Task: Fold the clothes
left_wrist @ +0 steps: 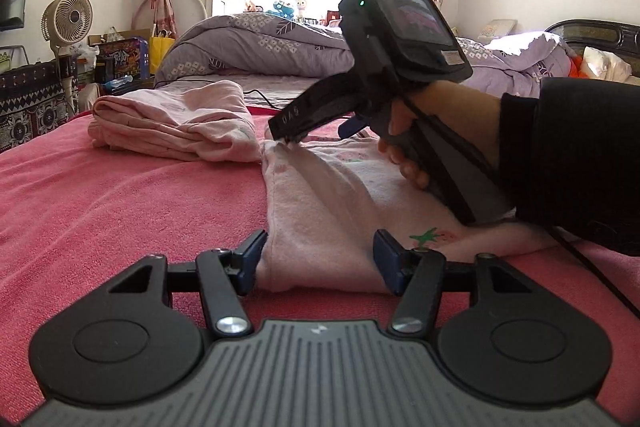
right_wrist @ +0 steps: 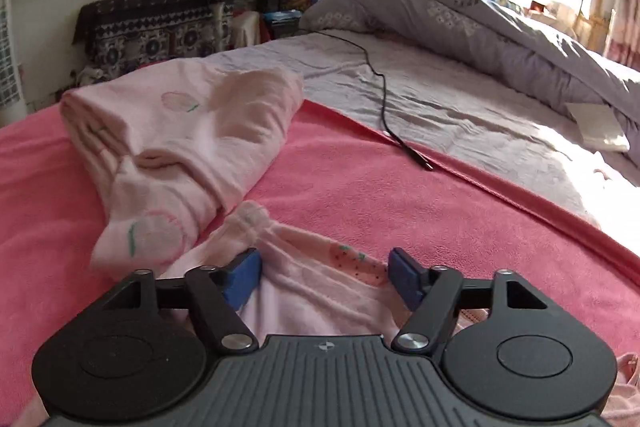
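On the left of the bed's pink blanket (left_wrist: pixel 120 195) lies a folded pink garment (left_wrist: pixel 172 123), set aside and just beside the far end of the piece in hand. That piece, a pale pink printed garment (left_wrist: pixel 320 211), lies flat on the blanket with its long axis running away from the left tool (left_wrist: pixel 320 263) toward the right tool (left_wrist: pixel 286 139). The left tool is nearest the near end: its jaws stand apart, straddling the hem without pinching it. The right tool (right_wrist: pixel 324 277) rests over the far gathered end, jaws likewise apart, cloth between them but not clamped. Judgement: each end has its own tool placed, so the coming fold turns on bringing one end along that axis toward the other.
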Action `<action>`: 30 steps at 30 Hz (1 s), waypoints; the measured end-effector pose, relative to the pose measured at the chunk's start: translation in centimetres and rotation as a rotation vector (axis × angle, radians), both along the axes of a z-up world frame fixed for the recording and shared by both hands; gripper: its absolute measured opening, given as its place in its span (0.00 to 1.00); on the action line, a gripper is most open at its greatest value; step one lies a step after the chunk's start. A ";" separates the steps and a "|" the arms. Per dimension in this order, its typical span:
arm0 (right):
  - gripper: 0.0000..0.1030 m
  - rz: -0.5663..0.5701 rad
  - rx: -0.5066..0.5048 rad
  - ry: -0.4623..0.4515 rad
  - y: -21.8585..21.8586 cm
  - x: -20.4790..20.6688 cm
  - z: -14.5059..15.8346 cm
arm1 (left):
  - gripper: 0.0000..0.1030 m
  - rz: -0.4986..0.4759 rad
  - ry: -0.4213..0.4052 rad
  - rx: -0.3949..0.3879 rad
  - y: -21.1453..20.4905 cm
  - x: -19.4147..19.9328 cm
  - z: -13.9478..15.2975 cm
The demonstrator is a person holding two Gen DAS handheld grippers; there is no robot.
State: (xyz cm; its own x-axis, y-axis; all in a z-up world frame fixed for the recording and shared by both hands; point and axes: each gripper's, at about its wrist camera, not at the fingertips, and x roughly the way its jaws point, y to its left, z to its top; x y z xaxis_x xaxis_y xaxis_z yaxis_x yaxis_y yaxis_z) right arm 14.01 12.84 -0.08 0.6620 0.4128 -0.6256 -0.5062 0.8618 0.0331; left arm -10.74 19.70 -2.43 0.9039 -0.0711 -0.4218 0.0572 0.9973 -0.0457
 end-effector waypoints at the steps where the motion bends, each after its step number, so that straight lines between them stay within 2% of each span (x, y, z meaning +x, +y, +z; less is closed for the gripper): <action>1: 0.55 -0.013 0.073 0.033 -1.0 0.3 0.5 | 0.60 -0.003 0.000 -0.004 0.1 0.0 0.0; 2: 0.54 -0.023 0.127 0.057 -2.1 0.4 1.0 | 0.60 -0.005 -0.002 -0.005 0.1 -0.1 0.0; 4: 0.54 -0.031 0.146 0.066 -4.4 -0.5 2.1 | 0.60 -0.006 -0.007 -0.007 0.1 -0.2 -0.1; 6: 0.56 -0.034 0.098 0.042 -7.3 -2.5 3.1 | 0.60 -0.002 -0.021 -0.019 0.2 -0.6 0.0; 8: 0.61 -0.050 0.006 0.022 -10.7 -4.7 3.4 | 0.67 0.006 -0.045 -0.034 0.4 -1.0 0.2; 12: 0.63 -0.202 -0.240 0.005 -16.8 -5.3 0.8 | 0.67 0.064 -0.102 -0.014 -0.4 -1.7 1.9; 14: 0.72 -0.391 -0.362 -0.069 -20.1 -3.9 -1.0 | 0.69 0.016 -0.152 0.013 -2.5 -1.8 3.3; 16: 0.71 -0.484 -0.265 -0.060 -23.3 -4.0 -0.4 | 0.73 -0.071 -0.170 0.053 -5.4 -1.4 3.8; 18: 0.70 -0.434 -0.110 -0.031 -25.0 -5.4 0.8 | 0.73 -0.146 -0.156 0.073 -8.3 -0.1 3.5; 19: 0.70 -0.404 -0.061 -0.023 -25.5 -6.1 1.4 | 0.73 -0.176 -0.122 0.082 -9.9 0.9 3.1; 21: 0.70 -0.316 -0.085 -0.035 -24.9 -7.3 2.2 | 0.73 -0.208 -0.040 0.111 -12.2 2.9 2.0; 23: 0.67 -0.200 -0.064 0.013 -23.7 -7.7 2.6 | 0.74 -0.198 0.056 0.179 -13.6 4.3 1.0; 25: 0.60 -0.118 -0.060 0.077 -21.9 -7.1 2.0 | 0.74 -0.214 0.069 0.173 -13.5 4.4 0.8; 27: 0.59 -0.122 -0.161 0.057 -19.6 -5.8 0.6 | 0.74 -0.232 0.080 0.151 -13.1 4.3 0.4; 28: 0.70 -0.136 -0.208 0.033 -18.7 -4.9 -0.1 | 0.74 -0.239 0.081 0.143 -12.8 4.2 0.3; 29: 0.95 -0.187 -0.245 -0.019 -18.3 -3.4 -0.8 | 0.74 -0.245 0.082 0.141 -12.8 4.2 0.2; 30: 0.99 -0.255 -0.264 -0.057 -18.3 -1.9 -1.3 | 0.74 -0.248 0.080 0.140 -12.8 4.2 0.2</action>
